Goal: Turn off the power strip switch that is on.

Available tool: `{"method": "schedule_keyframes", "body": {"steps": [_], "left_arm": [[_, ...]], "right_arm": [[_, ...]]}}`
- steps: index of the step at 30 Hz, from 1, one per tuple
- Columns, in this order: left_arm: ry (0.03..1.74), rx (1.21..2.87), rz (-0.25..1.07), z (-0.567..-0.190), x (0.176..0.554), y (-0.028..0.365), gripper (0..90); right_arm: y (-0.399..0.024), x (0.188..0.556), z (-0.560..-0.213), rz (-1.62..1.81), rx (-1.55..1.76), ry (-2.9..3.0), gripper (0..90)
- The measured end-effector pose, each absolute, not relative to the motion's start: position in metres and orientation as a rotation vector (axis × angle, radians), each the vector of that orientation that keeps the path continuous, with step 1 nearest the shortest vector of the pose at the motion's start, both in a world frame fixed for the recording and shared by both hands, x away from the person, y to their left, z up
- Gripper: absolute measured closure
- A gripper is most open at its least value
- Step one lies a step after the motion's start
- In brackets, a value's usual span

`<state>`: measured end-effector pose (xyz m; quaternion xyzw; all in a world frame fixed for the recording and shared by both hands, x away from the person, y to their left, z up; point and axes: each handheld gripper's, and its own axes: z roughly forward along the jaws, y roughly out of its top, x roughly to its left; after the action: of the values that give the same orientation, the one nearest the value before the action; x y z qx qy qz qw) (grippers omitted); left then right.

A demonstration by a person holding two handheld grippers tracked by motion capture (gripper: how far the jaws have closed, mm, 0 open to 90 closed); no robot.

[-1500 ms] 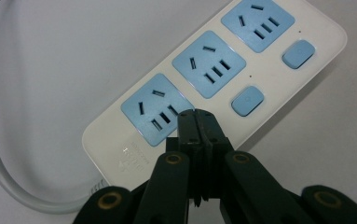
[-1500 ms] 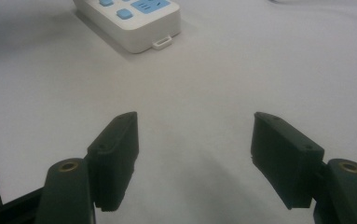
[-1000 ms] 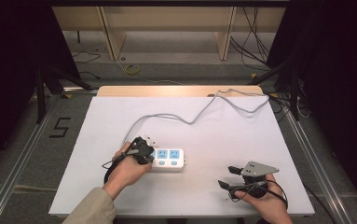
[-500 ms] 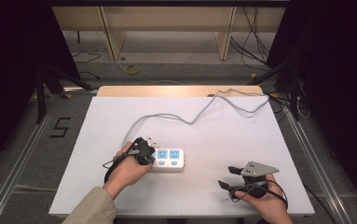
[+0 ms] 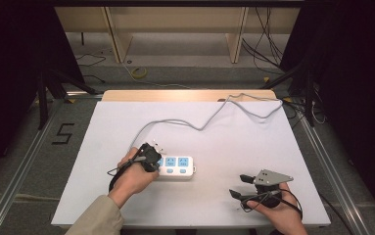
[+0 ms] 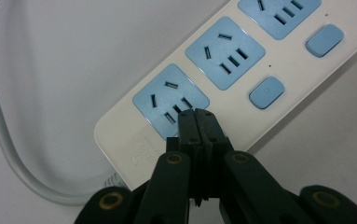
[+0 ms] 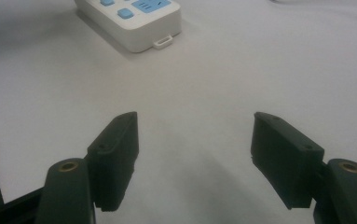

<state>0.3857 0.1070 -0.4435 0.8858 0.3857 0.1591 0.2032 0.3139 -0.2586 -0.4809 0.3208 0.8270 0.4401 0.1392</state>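
— Where is your left gripper?

— Toward the table's near-left part. Your jaws are pressed together with nothing between them, tips on the power strip's end socket, nearest the cord.

— And the strip itself?

— It lies flat near the middle of the table; its grey cable runs off the far-right edge.

— Your right gripper?

— By the near-right corner, jaws spread wide over bare table.
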Motion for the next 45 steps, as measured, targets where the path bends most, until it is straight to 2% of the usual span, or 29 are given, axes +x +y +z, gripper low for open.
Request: {"method": "schedule_keyframes", "body": {"steps": [6,14,16,22,45], "left_arm": [[1.072,2.453,0.400,-0.4428,0.3854,0.1068,89.9],[1.068,2.460,0.407,-0.4429,0.3849,0.1053,89.9],[1.077,2.481,0.461,-0.4442,0.3853,0.1055,89.9],[1.097,2.439,0.400,-0.4442,0.3873,0.1124,89.9],[1.087,2.440,0.409,-0.4440,0.3849,0.1070,90.0]], "right_arm": [[-0.2579,0.3142,-0.4810,1.265,0.922,2.395,33.1],[-0.2583,0.3142,-0.4813,1.274,0.926,2.390,33.1],[-0.2583,0.3142,-0.4813,1.273,0.926,2.391,33.1],[-0.2580,0.3141,-0.4812,1.271,0.926,2.392,33.1],[-0.2585,0.3143,-0.4815,1.265,0.924,2.396,33.1]]}}
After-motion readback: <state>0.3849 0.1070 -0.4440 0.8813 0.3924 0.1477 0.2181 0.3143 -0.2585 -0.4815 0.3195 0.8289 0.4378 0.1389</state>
